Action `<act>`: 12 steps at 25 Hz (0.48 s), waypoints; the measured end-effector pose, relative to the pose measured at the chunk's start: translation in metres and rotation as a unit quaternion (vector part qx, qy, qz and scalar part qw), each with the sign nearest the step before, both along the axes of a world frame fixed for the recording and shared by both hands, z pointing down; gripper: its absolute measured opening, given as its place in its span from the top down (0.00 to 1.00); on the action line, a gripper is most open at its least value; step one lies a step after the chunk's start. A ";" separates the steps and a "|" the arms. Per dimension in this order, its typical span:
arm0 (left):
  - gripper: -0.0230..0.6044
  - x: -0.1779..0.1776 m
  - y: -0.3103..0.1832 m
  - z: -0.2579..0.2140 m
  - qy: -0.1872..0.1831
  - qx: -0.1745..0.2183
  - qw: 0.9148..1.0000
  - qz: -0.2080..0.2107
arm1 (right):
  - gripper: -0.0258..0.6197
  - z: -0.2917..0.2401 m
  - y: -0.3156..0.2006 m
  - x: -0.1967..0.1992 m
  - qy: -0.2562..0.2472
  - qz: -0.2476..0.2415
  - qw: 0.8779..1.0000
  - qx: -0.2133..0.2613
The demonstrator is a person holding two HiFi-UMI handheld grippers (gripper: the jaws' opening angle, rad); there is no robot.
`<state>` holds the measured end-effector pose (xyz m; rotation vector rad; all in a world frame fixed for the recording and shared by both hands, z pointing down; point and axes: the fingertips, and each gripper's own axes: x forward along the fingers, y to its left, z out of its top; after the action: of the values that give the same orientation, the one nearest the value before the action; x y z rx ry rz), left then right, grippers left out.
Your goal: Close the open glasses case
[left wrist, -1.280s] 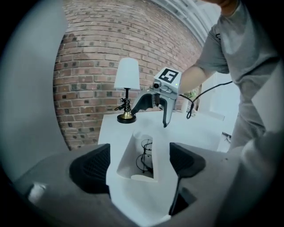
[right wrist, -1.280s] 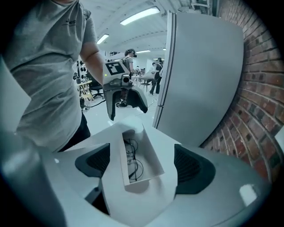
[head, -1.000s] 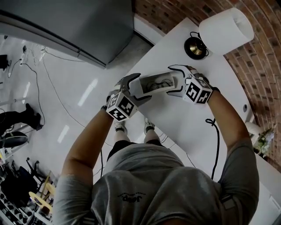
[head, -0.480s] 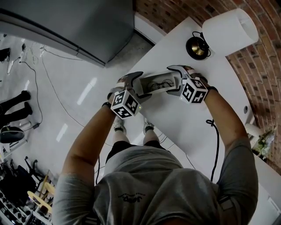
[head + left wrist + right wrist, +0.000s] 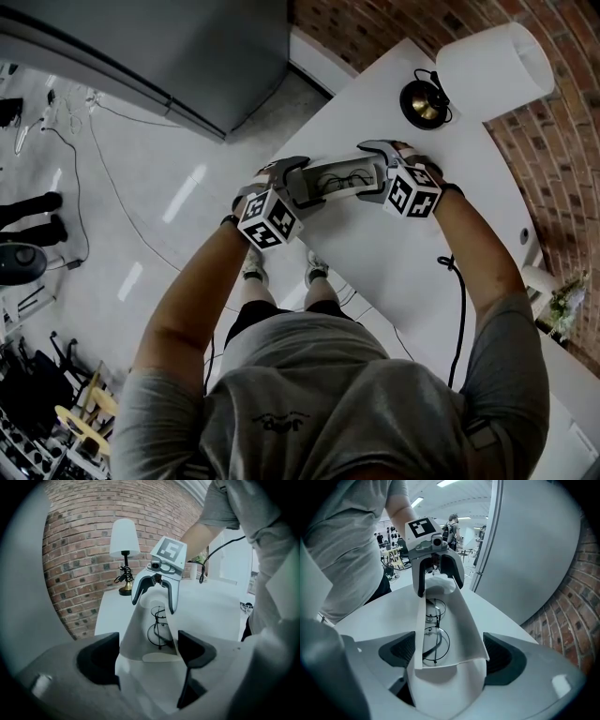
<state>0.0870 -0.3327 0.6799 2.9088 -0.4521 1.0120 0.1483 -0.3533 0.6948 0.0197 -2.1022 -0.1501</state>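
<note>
The white glasses case [image 5: 339, 176] lies open lengthwise between my two grippers over the white table [image 5: 394, 258]. Thin dark-framed glasses [image 5: 433, 639] rest inside it. My left gripper [image 5: 296, 184] straddles the case's left end, and its jaws have just been closing with that end [image 5: 140, 632] between them; both pads [image 5: 193, 649] touch the case walls. My right gripper [image 5: 377, 172] grips the opposite end, its pads [image 5: 500, 660] against the case's raised flaps [image 5: 464, 620]. Each gripper view shows the other gripper [image 5: 153, 592] at the far end.
A lamp with a white shade [image 5: 489, 66] and brass base [image 5: 422, 101] stands at the table's far end by the brick wall [image 5: 562, 141]. A black cable [image 5: 459, 300] runs along the table on the right. A grey cabinet [image 5: 187, 56] stands beyond the table edge.
Both grippers sank a little with the case between them. The left gripper's marker cube shifted right, closer to the case.
</note>
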 end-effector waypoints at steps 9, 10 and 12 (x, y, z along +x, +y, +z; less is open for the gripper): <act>0.37 0.000 0.005 -0.001 -0.013 0.020 1.000 -0.001 | 0.28 -0.001 0.004 0.000 0.001 0.004 1.000 0.014; 0.37 0.000 0.005 -0.001 -0.015 0.022 1.000 -0.001 | 0.29 -0.001 0.004 0.000 0.001 0.004 1.000 0.016; 0.38 0.001 0.005 -0.001 -0.018 0.025 1.000 0.000 | 0.29 -0.001 0.005 0.001 0.002 0.006 1.000 0.021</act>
<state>0.0876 -0.3272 0.6788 2.9390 -0.4867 1.0697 0.1493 -0.3487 0.6936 0.0566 -2.0946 -0.1868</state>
